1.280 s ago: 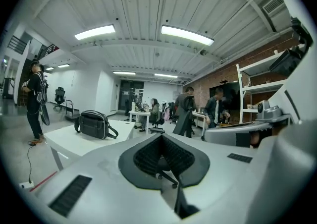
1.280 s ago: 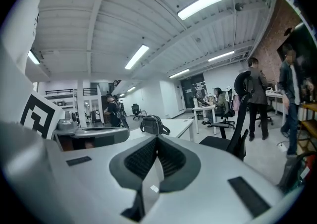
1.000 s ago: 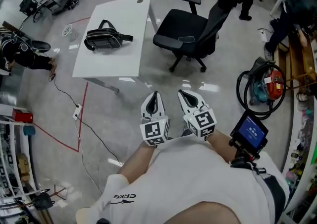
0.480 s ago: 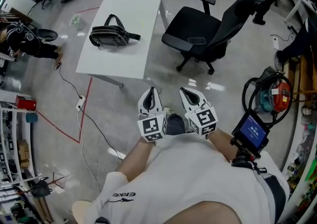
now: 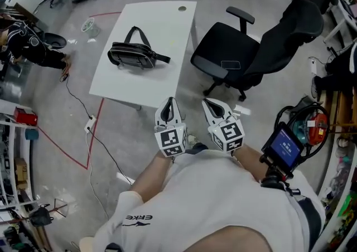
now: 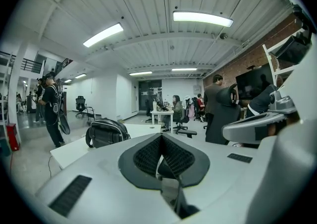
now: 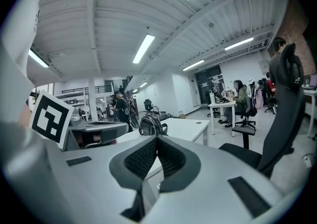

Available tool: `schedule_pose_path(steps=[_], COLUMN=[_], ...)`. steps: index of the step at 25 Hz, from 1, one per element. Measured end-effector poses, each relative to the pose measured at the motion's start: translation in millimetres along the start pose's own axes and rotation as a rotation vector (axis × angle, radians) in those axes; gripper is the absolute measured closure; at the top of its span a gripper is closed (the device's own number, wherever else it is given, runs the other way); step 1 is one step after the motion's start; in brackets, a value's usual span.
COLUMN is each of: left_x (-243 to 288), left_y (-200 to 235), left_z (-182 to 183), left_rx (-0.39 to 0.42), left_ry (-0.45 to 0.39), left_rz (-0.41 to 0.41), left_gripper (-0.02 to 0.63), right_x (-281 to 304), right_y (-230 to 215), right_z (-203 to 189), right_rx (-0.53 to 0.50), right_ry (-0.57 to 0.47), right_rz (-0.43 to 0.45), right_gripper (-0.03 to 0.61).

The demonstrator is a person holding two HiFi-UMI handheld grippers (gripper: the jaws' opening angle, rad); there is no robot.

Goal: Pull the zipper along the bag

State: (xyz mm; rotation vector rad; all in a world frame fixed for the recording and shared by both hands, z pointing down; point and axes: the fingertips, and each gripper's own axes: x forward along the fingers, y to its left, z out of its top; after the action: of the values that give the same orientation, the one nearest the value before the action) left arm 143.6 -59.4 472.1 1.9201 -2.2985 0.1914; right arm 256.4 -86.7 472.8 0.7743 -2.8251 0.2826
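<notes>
A black bag (image 5: 134, 56) with a strap lies on the white table (image 5: 162, 22), well ahead of me. Both grippers hang close to my chest, far short of the table and apart from the bag. My left gripper (image 5: 170, 102) has its jaws pressed together with nothing between them. My right gripper (image 5: 208, 103) beside it is shut and empty too. In the left gripper view the bag (image 6: 106, 133) stands on the table beyond the shut left gripper (image 6: 161, 137). In the right gripper view the bag (image 7: 152, 125) shows above the shut right gripper (image 7: 156, 139).
A black office chair (image 5: 248, 58) stands right of the table. Cables (image 5: 92, 128) and red tape cross the floor at left. A hose reel (image 5: 304, 122) sits at right. A small screen (image 5: 284, 146) is strapped near my right wrist. People (image 6: 51, 109) stand farther off.
The table, bag and chair have slid down and nearer in the head view, as I come closer. Both grippers stay shut and side by side.
</notes>
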Motion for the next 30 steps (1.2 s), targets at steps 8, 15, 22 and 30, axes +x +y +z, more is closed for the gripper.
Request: schedule_pose_path(steps=[8,15,22,30], left_x=[50,76,110,149], left_y=[53,92,118,146], left_z=[0,-5,-9,-13], left_rx=[0.008,-0.019,-0.029,-0.052], left_ry=[0.007,0.025,0.039,0.089], left_rz=[-0.007,0.039,0.117,0.229], left_gripper=[0.612,0.611,0.612,0.612], right_x=[74,127,191,267], right_y=[3,3,-12,-23], right_z=[12,21,32,27], right_rx=[-0.005,-0.041,-0.101,-0.21], right_ry=[0.001,0.033,0.051,0.138], right_rz=[-0.008,0.035,0.125,0.29], right_gripper=[0.574,0.574,0.574,0.574])
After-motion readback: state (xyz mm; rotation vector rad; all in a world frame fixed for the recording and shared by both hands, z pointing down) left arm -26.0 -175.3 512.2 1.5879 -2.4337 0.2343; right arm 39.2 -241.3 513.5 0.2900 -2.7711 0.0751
